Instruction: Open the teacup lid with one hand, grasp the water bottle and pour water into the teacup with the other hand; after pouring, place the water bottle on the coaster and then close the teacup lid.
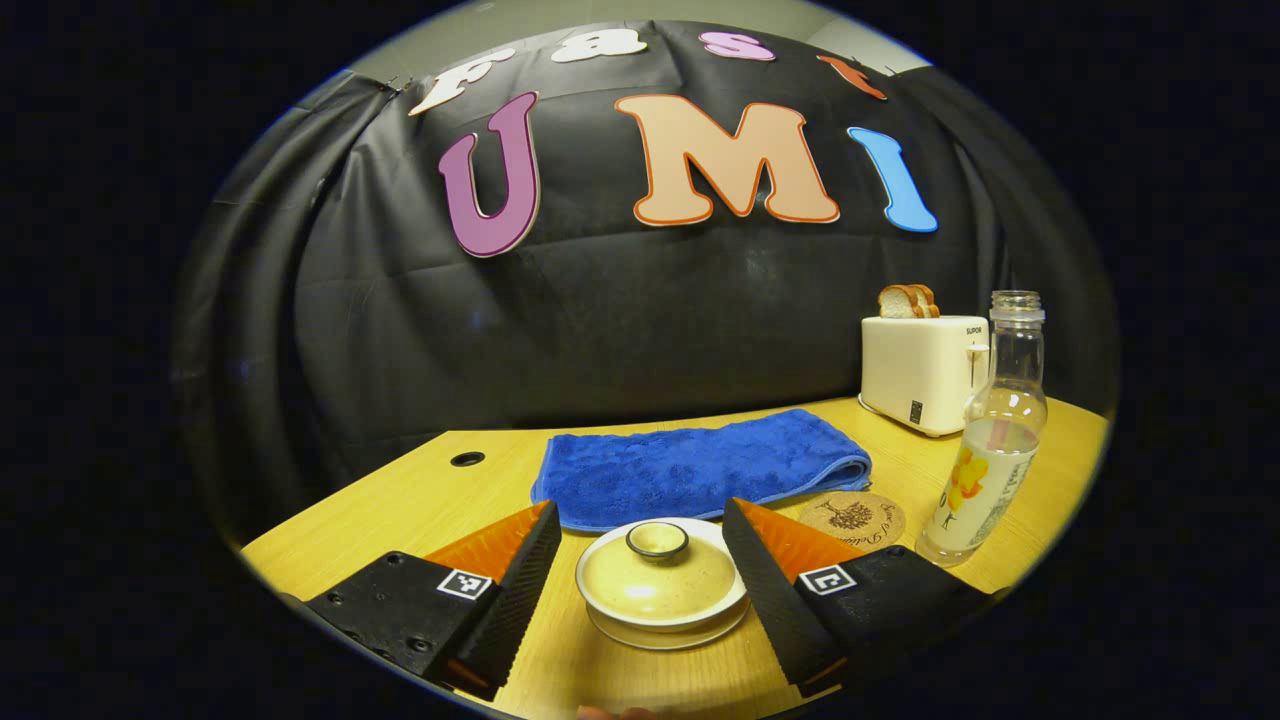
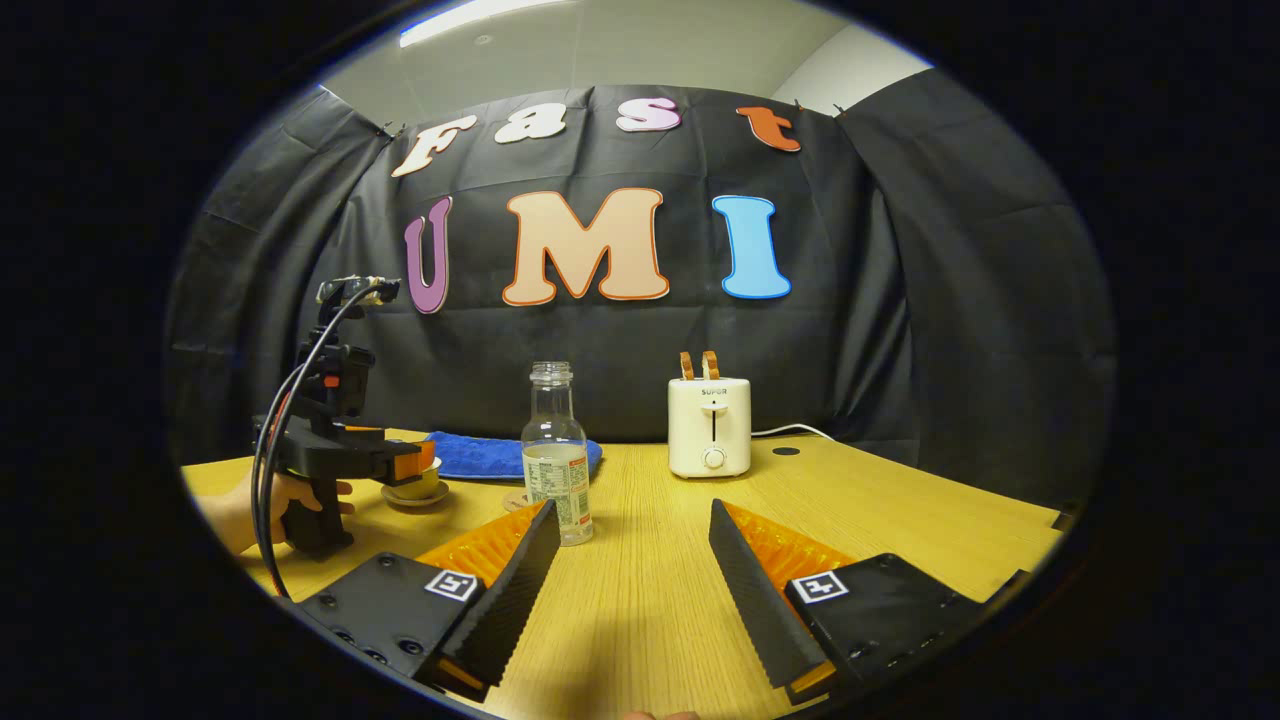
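Note:
A cream teacup with its lid [image 1: 660, 575] on stands on a saucer on the wooden table, between the open fingers of my left gripper [image 1: 642, 565], which do not touch it. The knob of the lid [image 1: 657, 540] faces up. An uncapped clear water bottle [image 1: 988, 440], partly full, stands to the right of a round cork coaster [image 1: 852, 518]. In the right gripper view the bottle [image 2: 556, 455] stands ahead and slightly left of my open right gripper [image 2: 633, 555], a little apart. The left gripper [image 2: 345, 455], held by a hand, hovers at the teacup [image 2: 415, 488].
A folded blue towel [image 1: 700, 465] lies behind the teacup. A white toaster [image 1: 922, 370] with bread slices stands at the back right, also seen as the toaster [image 2: 709, 425] in the right gripper view. A cable hole [image 1: 466, 459] marks the table's far left.

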Demonstrator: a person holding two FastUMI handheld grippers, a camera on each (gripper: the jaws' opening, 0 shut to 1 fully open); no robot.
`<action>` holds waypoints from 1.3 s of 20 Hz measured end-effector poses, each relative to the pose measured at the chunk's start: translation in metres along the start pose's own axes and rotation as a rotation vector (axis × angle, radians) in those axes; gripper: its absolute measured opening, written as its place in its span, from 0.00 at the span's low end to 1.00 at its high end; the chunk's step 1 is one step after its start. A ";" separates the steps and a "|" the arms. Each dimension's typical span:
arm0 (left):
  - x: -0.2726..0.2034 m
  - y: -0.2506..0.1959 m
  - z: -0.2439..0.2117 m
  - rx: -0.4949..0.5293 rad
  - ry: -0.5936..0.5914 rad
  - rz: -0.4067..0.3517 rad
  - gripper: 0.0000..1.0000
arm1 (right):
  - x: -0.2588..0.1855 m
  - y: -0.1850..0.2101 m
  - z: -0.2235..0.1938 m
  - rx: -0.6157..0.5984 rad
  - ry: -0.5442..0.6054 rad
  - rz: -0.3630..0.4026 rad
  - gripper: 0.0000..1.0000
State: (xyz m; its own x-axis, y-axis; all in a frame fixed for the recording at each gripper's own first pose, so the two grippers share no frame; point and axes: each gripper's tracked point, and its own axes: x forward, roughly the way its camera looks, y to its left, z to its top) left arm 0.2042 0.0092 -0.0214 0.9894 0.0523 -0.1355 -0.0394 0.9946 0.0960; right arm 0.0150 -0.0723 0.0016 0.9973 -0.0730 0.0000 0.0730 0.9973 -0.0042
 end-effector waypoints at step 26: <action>0.010 -0.002 -0.003 0.085 0.043 0.012 0.29 | 0.001 -0.005 -0.001 -0.001 -0.001 -0.009 0.96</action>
State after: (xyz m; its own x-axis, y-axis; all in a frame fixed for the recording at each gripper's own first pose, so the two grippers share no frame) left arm 0.2135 0.0085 -0.0262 0.9819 0.0700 -0.1762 -0.0375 0.9827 0.1814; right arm 0.0158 -0.0778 0.0011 0.9966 -0.0823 0.0013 0.0823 0.9966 -0.0049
